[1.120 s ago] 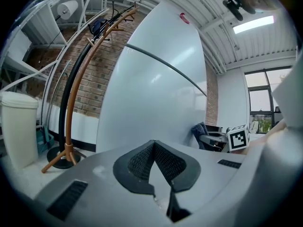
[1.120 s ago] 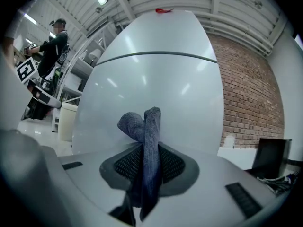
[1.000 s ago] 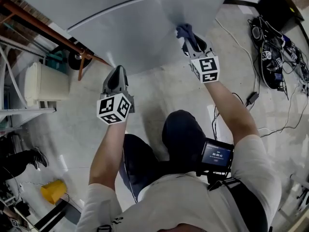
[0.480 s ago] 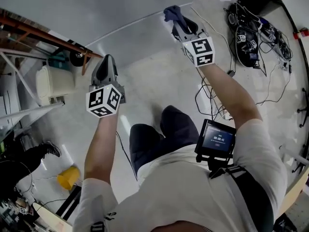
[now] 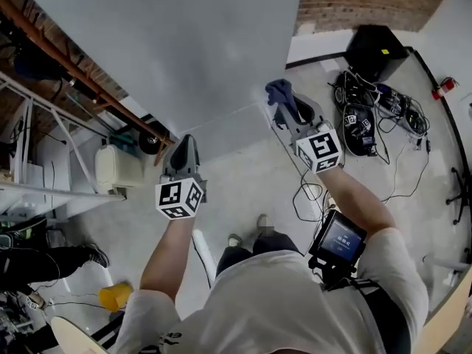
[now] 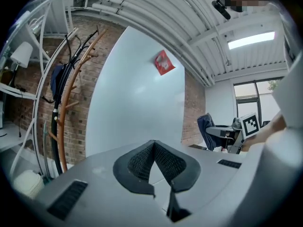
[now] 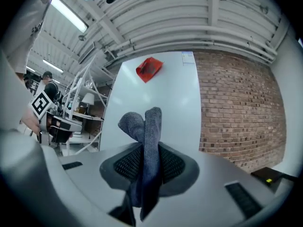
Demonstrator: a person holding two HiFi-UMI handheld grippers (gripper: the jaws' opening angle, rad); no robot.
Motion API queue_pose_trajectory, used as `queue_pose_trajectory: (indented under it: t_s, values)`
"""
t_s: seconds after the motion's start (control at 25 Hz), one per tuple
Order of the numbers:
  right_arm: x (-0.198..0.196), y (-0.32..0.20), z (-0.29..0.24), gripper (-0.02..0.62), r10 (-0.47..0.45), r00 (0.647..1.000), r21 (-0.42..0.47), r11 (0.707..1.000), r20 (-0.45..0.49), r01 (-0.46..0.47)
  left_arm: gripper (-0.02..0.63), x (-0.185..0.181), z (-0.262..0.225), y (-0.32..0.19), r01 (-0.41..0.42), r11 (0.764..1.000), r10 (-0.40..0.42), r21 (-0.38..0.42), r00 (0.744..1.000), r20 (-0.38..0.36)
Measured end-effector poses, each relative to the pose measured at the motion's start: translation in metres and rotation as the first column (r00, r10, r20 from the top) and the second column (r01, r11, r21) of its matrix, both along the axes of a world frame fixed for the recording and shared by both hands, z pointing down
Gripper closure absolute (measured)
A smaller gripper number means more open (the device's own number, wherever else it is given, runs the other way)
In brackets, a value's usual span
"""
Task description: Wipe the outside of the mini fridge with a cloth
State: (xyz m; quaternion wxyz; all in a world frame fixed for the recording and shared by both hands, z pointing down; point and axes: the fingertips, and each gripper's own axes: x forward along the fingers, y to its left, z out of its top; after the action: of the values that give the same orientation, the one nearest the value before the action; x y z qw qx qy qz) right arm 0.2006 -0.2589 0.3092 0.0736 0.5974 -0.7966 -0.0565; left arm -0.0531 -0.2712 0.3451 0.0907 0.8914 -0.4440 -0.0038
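Cloth (image 7: 147, 145), blue-grey and folded, is clamped between the closed jaws of the right gripper (image 5: 286, 108), with its loose end sticking out past the tips. It points at the white fridge (image 5: 184, 50), which stands upright straight ahead of those jaws, its long axis vertical and a red sticker (image 7: 149, 69) high on its face. In the head view the cloth sits at the lower right corner of that white face; whether it touches the surface cannot be told, and the right gripper view suggests a gap.

The left gripper (image 5: 186, 143) hangs off to the left, lower and further back, its jaws closed pad to pad on nothing. The right hand is therefore the nearer one, and the wipe would likely start from that corner and run up or across the panel.

A brick wall (image 7: 236, 112) stands beside the fridge, and a tangle of cables (image 5: 369, 109) lies on the floor to the right.
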Motion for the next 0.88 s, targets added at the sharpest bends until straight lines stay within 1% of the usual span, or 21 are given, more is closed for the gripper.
queue_pose_trajectory:
  t_s: [0.16,0.28,0.36,0.48,0.64,0.88]
  values:
    - [-0.013,0.027,-0.053,0.508,0.001,1.000,0.049,0.999,0.032,-0.002,0.603,-0.008,-0.050,0.011,-0.004,0.999,0.006,0.054,0.999,-0.049]
    - [-0.036,0.041,-0.077,0.509,-0.003,0.998,0.067,0.998,0.057,0.000,0.603,-0.022,-0.071,0.014,-0.016,0.997,0.022,0.072,0.997,-0.074]
    - [-0.053,0.051,-0.086,0.508,-0.005,0.997,0.064,0.998,0.080,0.000,0.603,-0.032,-0.080,0.017,-0.036,0.997,0.042,0.076,0.996,-0.083]
    - [-0.066,0.080,-0.085,0.508,-0.001,0.991,0.068,0.998,0.137,-0.008,0.603,-0.036,-0.083,0.039,-0.056,0.994,0.065,0.094,0.994,-0.093]
    - [-0.063,0.123,-0.072,0.509,0.014,0.980,0.082,0.996,0.198,-0.031,0.603,-0.027,-0.076,0.073,-0.067,0.991,0.079,0.115,0.991,-0.104]
    - [-0.097,0.127,-0.068,0.509,0.040,0.983,0.066,0.996,0.179,-0.053,0.603,-0.047,-0.069,0.065,-0.100,0.990,0.113,0.102,0.986,-0.126]
